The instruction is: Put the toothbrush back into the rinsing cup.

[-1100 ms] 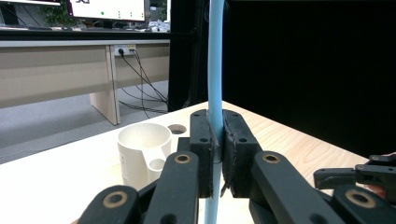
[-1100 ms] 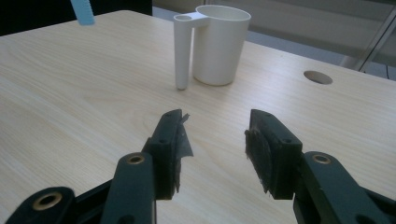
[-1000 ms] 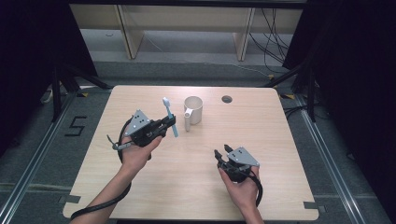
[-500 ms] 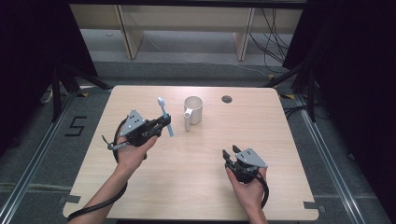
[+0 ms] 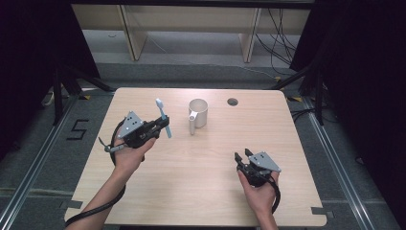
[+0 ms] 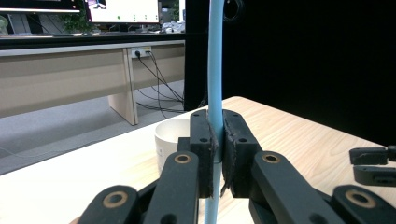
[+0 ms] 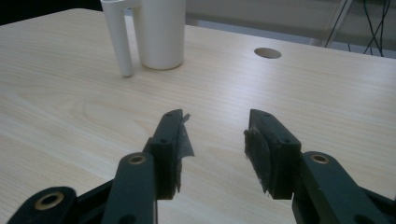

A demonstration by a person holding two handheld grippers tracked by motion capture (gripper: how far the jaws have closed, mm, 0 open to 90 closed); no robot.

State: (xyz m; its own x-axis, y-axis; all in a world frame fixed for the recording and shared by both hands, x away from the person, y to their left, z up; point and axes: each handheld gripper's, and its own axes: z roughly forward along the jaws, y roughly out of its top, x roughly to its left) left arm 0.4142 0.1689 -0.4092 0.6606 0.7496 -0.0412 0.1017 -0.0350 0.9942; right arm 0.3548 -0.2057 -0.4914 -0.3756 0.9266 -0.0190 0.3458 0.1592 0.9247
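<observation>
1. The left gripper has its jaws clamped on the handle of a light blue toothbrush, pads pressed to it from both sides.
2. In the left gripper view the handle runs straight up between the jaws and out past the top edge.
3. In the high view the left gripper is held above the table's left half, and the toothbrush stands in it with its head uppermost, tilted a little.
4. The right gripper has its jaws spread apart with nothing between them; bare wood shows in the gap.
5. In the high view the right gripper sits low over the table's near right part, held in the person's right hand.
6. A white mug stands upright near the middle of the far half of the table, just right of the toothbrush and apart from it.
7. The mug's handle is a straight post reaching down to the tabletop, on the side facing the person.
8. A round hole lies in the tabletop to the right of the mug.
9. The grippers are well apart from each other.
</observation>
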